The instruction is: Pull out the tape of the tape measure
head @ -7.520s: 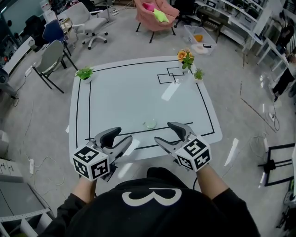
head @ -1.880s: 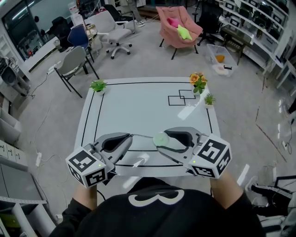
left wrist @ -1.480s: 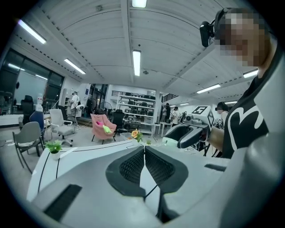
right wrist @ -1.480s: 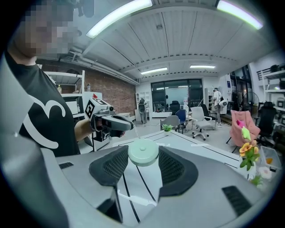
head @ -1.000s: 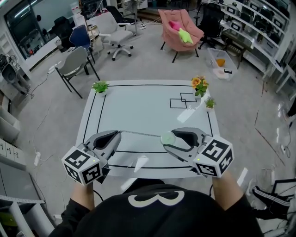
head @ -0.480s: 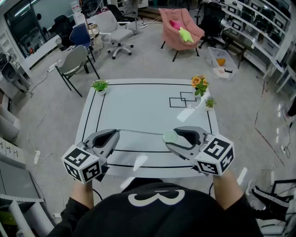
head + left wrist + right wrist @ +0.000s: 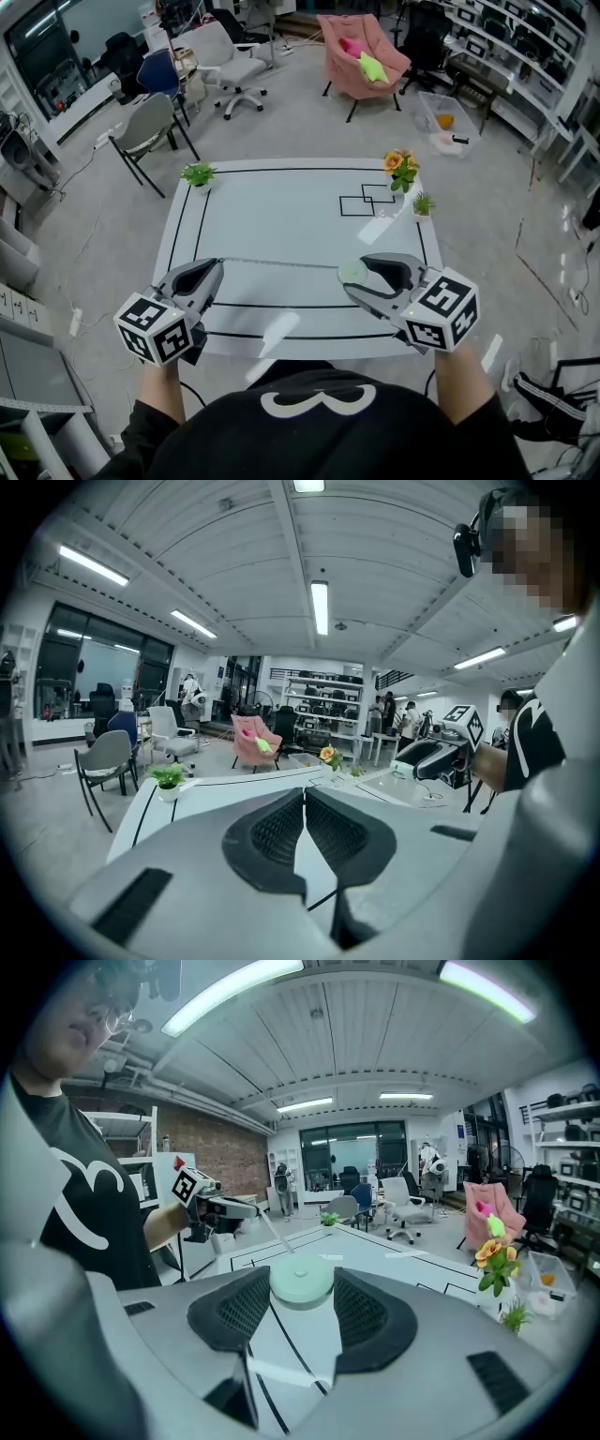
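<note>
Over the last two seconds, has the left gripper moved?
Yes. The left gripper has moved left, toward the table's left edge, stretching the tape farther from the tape measure case.

Tape measure case (image 7: 351,273): round, flat, pale green, small dimple at centre of top face. Held off table (image 7: 281,206), flat face up, clamped across its width between jaws of right gripper (image 7: 356,278), at near right of scene.

Tape (image 7: 281,264): thin pale strip, drawn out of case leftward, stretched nearly straight and level above near part of table. Free end pinched in closed jaws of left gripper (image 7: 215,264), at near left. Case and tape end well apart. Markings on tape too small to be read.
</note>
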The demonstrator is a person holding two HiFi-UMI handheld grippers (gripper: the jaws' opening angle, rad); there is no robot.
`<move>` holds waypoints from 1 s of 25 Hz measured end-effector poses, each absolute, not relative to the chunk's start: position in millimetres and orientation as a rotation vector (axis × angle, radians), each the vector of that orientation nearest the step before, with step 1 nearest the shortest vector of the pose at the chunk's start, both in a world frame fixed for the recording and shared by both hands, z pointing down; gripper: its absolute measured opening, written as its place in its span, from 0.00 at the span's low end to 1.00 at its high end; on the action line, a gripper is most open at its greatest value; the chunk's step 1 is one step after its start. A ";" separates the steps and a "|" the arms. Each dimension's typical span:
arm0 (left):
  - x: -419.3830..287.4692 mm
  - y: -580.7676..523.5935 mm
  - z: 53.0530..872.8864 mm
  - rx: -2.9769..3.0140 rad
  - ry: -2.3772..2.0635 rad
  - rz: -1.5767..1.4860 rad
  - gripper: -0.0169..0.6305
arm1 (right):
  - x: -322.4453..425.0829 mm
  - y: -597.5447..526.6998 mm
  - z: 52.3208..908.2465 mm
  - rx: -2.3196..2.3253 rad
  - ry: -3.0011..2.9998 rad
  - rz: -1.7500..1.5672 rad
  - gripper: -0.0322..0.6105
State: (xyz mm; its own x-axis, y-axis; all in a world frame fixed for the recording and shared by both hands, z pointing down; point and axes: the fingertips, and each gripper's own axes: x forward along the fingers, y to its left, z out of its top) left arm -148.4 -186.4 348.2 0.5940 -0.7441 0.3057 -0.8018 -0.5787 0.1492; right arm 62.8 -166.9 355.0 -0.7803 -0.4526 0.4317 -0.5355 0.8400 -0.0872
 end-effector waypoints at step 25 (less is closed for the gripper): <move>-216.0 -195.6 358.8 2.435 -1.482 0.341 0.05 | 79.2 -180.1 370.2 0.811 -2.572 0.332 0.39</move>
